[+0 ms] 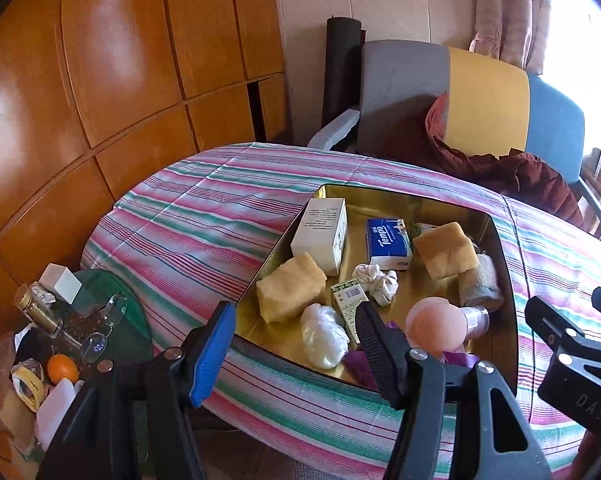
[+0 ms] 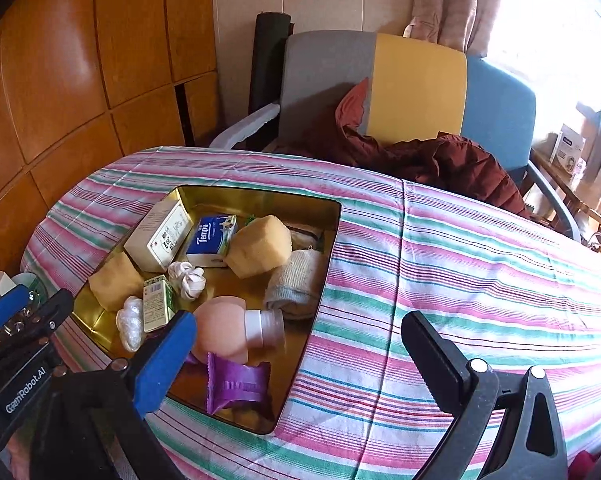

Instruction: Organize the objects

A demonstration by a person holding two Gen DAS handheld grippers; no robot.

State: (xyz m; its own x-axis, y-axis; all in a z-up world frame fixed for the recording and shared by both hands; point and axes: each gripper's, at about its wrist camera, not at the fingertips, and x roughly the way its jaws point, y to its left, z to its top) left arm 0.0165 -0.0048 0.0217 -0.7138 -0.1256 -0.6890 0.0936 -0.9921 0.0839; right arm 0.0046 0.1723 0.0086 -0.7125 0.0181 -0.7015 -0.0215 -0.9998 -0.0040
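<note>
Right, the big striped table (image 2: 460, 264) takes up most of the room in front of me, and on it sits a shallow gold tin tray (image 2: 332, 216) with everything already heaped inside. Largest in there is the white carton (image 1: 320, 236) against the far-left wall, then two yellow sponges (image 1: 290, 288), soft and squashy, best pinched across the short sides. A rolled grey cloth (image 2: 296, 284) lies by the right wall, limp stuff that wants gripping mid-roll. The pink round bottle (image 2: 224, 328) lies on its side near the front; I'd guess it's smooth and inclined to roll, so the clear cap end looks the safer hold. The Tempo tissue pack (image 1: 388, 244) is light and crushable. Smaller still: a purple sachet (image 2: 236, 384), a green box (image 1: 350, 304), a white knotted band (image 1: 378, 280), a crinkly plastic wad (image 1: 324, 336).

The left gripper (image 1: 296, 344) hangs spread wide over the tray's near edge, holding nothing; the right gripper (image 2: 296, 356) is likewise spread, empty
</note>
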